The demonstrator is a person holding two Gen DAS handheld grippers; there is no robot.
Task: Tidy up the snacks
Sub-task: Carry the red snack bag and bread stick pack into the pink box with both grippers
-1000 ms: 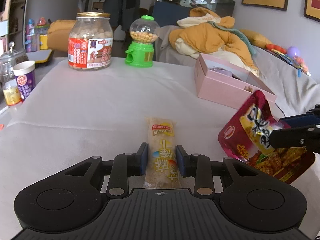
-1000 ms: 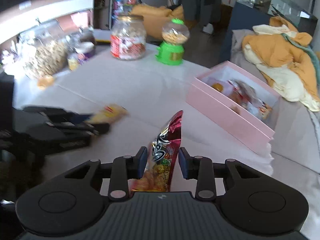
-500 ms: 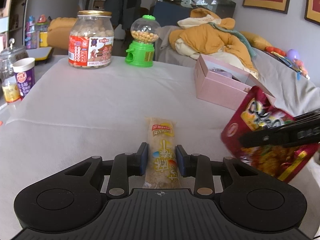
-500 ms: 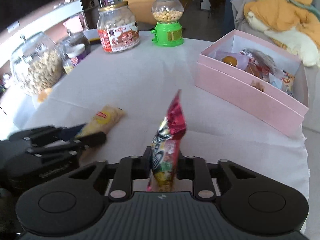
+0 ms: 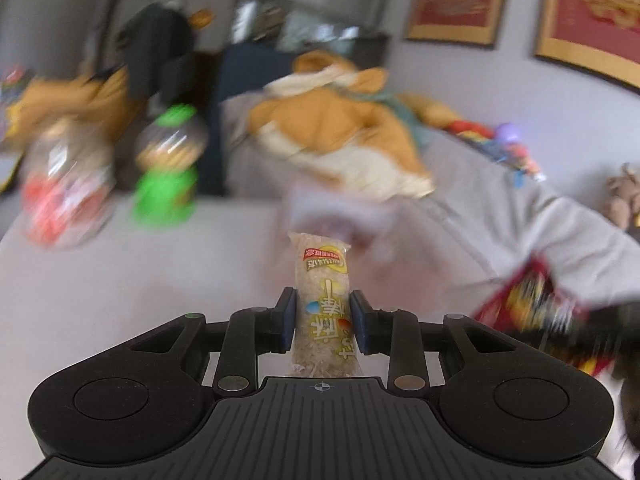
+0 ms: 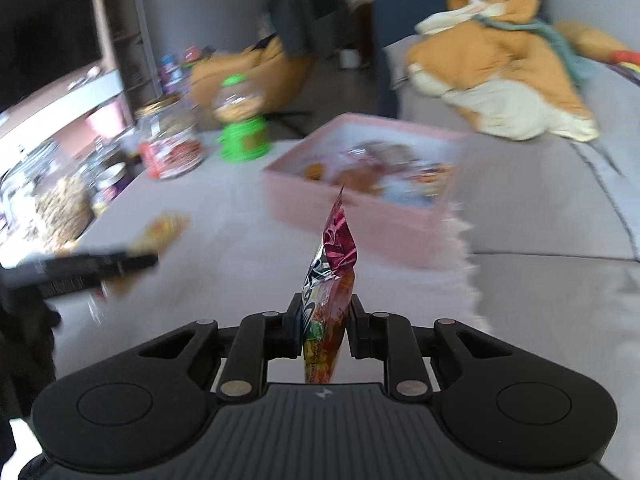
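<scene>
Left hand-held gripper clamped on a pale rice bar, wrapper end poking forward between the pads, lifted clear of the desk. Right hand-held gripper pinched tight on a red pouch, held edge-on and upright. Pink box lies on the desk just beyond the pouch, lid off, mixed snacks inside. Green dispenser stands left of the box; nut jar further left. Left view heavily blurred.
</scene>
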